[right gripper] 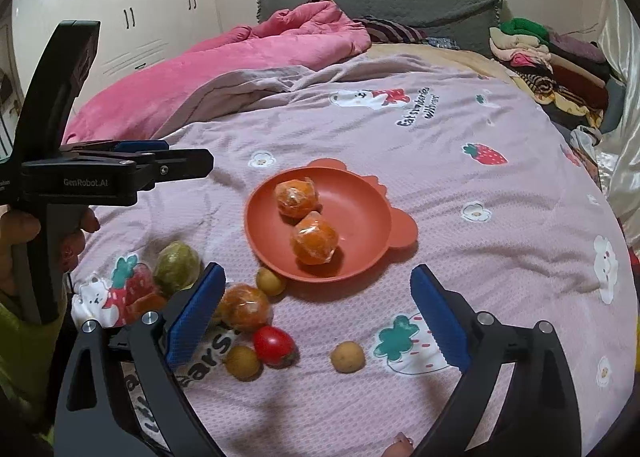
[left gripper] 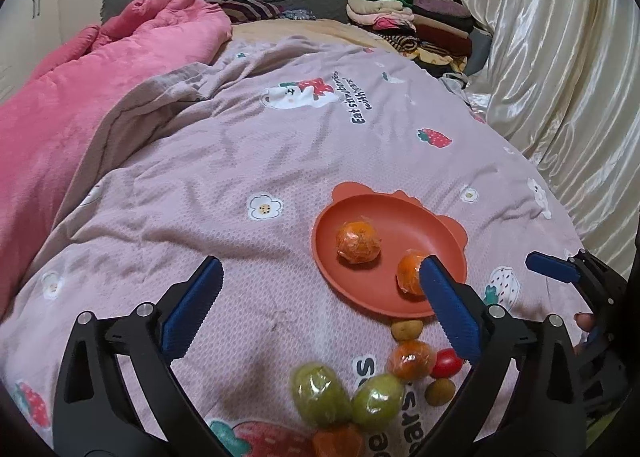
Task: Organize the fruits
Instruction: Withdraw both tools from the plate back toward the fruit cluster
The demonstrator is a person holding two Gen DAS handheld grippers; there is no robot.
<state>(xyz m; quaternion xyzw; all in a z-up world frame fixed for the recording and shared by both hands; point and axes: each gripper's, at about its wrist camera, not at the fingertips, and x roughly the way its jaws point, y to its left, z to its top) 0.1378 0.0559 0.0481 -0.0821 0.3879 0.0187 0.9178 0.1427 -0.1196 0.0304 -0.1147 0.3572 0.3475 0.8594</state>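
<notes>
An orange bear-shaped plate (left gripper: 420, 217) (right gripper: 360, 197) lies on the bed and holds two wrapped oranges (left gripper: 357, 243) (right gripper: 314, 239). Loose fruit lies in front of it: a wrapped orange (right gripper: 244, 307) (left gripper: 411, 359), a red tomato (right gripper: 274, 345) (left gripper: 446, 363), two green wrapped fruits (left gripper: 318, 393) (right gripper: 177, 267) and small brown longans (right gripper: 347, 356) (right gripper: 243, 363). My left gripper (left gripper: 320, 273) is open and empty above the fruit pile. My right gripper (right gripper: 318, 283) is open and empty just in front of the plate.
A lilac strawberry-print quilt (right gripper: 460, 257) covers the bed. A pink blanket (left gripper: 100, 89) lies at the left, folded clothes (left gripper: 420, 25) at the back right, a satin curtain (left gripper: 560, 77) on the right. The left gripper body shows in the right wrist view (right gripper: 80, 177).
</notes>
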